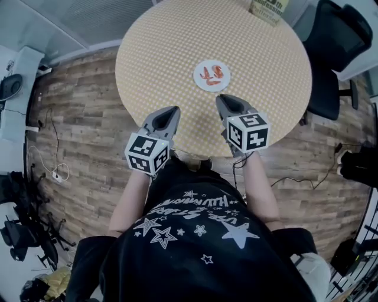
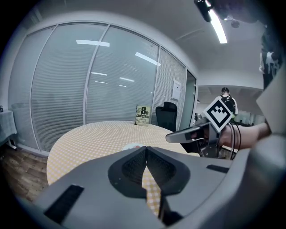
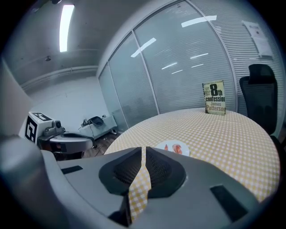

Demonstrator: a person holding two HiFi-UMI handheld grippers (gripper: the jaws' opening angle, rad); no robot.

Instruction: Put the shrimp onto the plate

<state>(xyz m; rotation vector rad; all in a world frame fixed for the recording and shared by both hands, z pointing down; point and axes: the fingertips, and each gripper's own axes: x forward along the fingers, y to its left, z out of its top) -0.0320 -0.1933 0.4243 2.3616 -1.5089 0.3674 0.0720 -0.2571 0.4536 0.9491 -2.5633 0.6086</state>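
A small white plate (image 1: 201,82) lies near the middle of the round table with the yellow checked cloth (image 1: 159,53). Orange-red shrimp (image 1: 211,74) lie on the plate. In the right gripper view the plate (image 3: 166,151) and the shrimp (image 3: 178,148) show just past the jaws. The left gripper view catches only the plate's (image 2: 133,146) edge. My left gripper (image 1: 171,112) hovers at the table's near edge, shut and holding nothing. My right gripper (image 1: 223,100) hangs a short way in front of the plate, also shut and holding nothing.
A book (image 1: 269,9) stands upright at the table's far edge. A black office chair (image 1: 331,53) sits at the table's right. Cables and equipment (image 1: 23,230) lie on the wooden floor to the left. Glass walls with blinds (image 2: 89,89) stand behind the table.
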